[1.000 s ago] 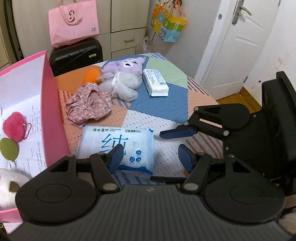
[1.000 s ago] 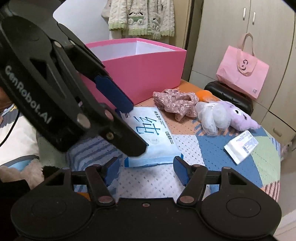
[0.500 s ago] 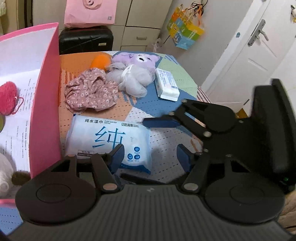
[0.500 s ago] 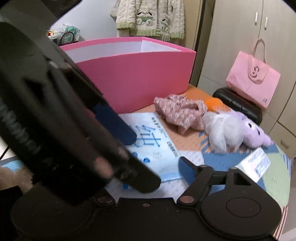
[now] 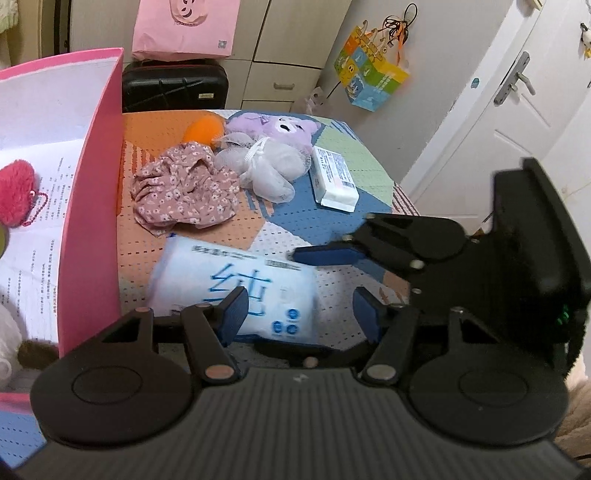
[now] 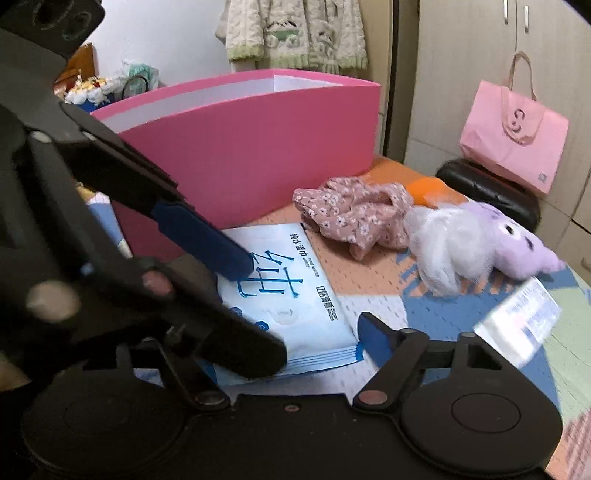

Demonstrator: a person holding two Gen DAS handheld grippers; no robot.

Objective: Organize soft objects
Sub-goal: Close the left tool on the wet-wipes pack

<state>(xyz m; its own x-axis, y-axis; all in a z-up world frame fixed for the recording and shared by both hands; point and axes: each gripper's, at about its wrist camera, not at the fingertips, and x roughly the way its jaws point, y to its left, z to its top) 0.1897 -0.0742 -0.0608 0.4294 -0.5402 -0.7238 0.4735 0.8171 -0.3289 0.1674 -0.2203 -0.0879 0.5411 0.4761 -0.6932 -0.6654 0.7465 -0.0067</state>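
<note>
A blue-and-white wet wipes pack (image 5: 236, 280) (image 6: 291, 295) lies on the patterned table beside the pink box (image 5: 92, 206) (image 6: 251, 147). My left gripper (image 5: 299, 314) is open just above the pack's near edge. My right gripper (image 6: 295, 339) is open at the pack's other end; its blue fingertip (image 5: 328, 254) shows in the left wrist view. Further back lie a floral cloth (image 5: 184, 188) (image 6: 354, 214), a white mesh puff (image 5: 266, 166) (image 6: 447, 247), a purple plush (image 5: 277, 127) (image 6: 513, 243), an orange ball (image 5: 203, 129) (image 6: 424, 188) and a white tissue pack (image 5: 334, 177) (image 6: 517, 325).
Inside the pink box are a red fluffy pom-pom (image 5: 16, 192) and a white plush (image 5: 7, 343) on printed paper. A black suitcase (image 5: 173, 85) with a pink bag (image 5: 184, 27) stands behind the table. A white door (image 5: 517, 110) is to the right.
Both grippers have moved forward and closed in over the wet wipes pack from opposite ends. Both stay open. The pack now looks blurred in the left wrist view.
</note>
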